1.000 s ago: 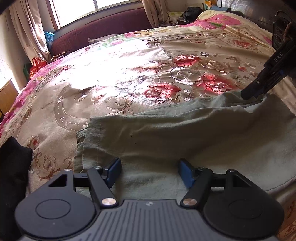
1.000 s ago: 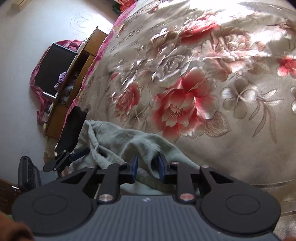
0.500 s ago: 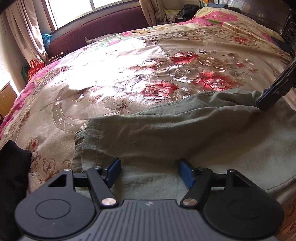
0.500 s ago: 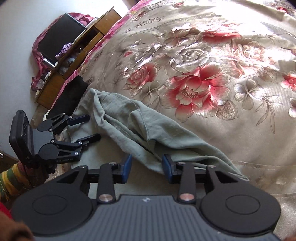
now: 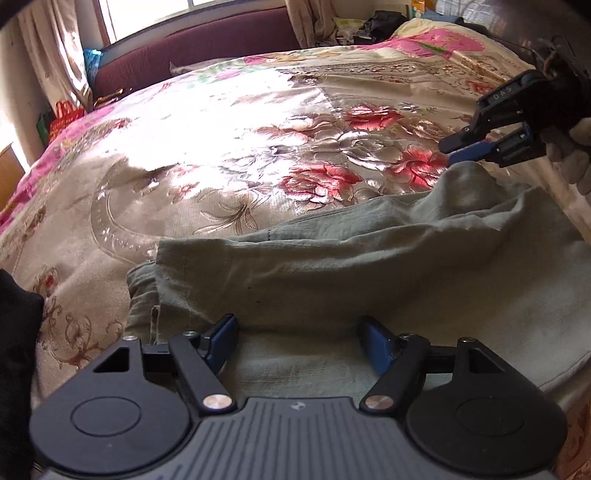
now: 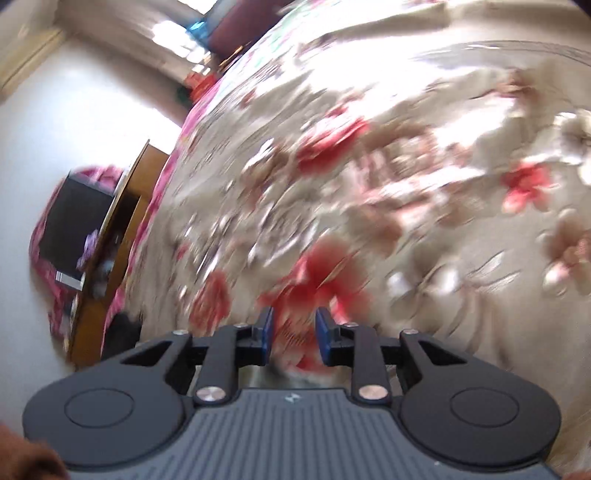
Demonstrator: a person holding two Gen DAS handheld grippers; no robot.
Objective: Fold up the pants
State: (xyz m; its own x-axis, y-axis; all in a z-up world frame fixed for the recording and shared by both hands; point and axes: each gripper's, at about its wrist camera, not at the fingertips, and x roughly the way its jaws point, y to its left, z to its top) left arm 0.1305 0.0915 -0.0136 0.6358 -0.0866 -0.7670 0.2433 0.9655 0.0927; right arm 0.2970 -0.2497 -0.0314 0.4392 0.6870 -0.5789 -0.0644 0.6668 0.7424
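The pants [image 5: 332, 266] lie along the bed's [image 5: 221, 155] near edge. The left gripper [image 5: 297, 341] sits over them near that edge; the right gripper [image 5: 476, 146] hovers, seemingly apart, beyond their far right end.

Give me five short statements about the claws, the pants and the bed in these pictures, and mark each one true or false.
1. The grey-green cotton pants lie on the floral satin bedspread. True.
2. The left claw is clamped shut on the pants. False: it is open, above the cloth.
3. The right claw grips the pants. False: it is open, clear of the cloth.
4. The right wrist view is sharp. False: it is motion-blurred.
5. A dark red upholstered headboard stands below the window. True.
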